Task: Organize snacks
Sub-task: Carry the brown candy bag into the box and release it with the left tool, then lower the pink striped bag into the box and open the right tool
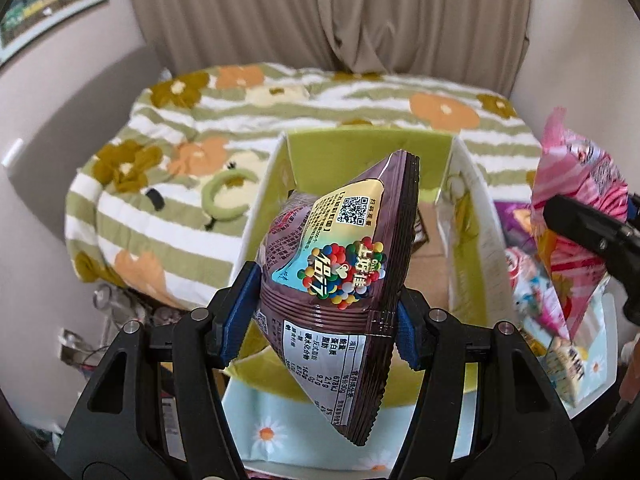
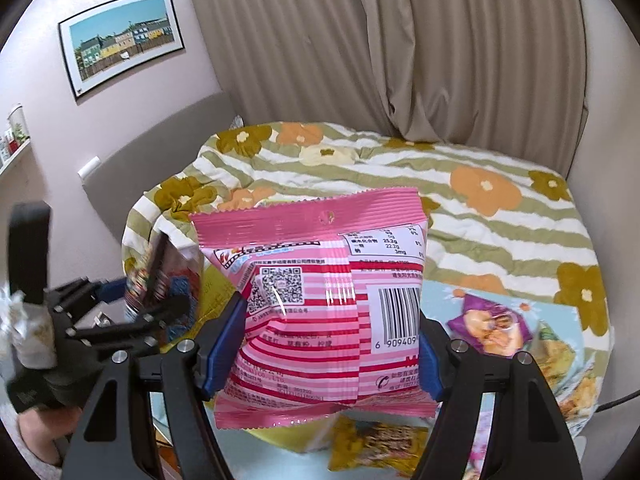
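Blue pads of the left gripper (image 1: 320, 320) press both sides of a brown chocolate-candy packet (image 1: 340, 280), holding it tilted above the green-lined cardboard box (image 1: 360, 144). In the box, behind the packet, part of a dark wrapper lies on the bare cardboard floor. The right gripper (image 2: 326, 344) is clamped across the lower half of a pink striped snack bag (image 2: 320, 300), barcode and QR code facing the camera, to the right of the box. Past the bag on that side, a purple snack packet (image 2: 488, 324) and a yellow packet (image 2: 376, 448) lie on the pale daisy-print cloth (image 2: 440, 296). Beyond the box spreads a green-striped floral blanket (image 1: 200, 128).
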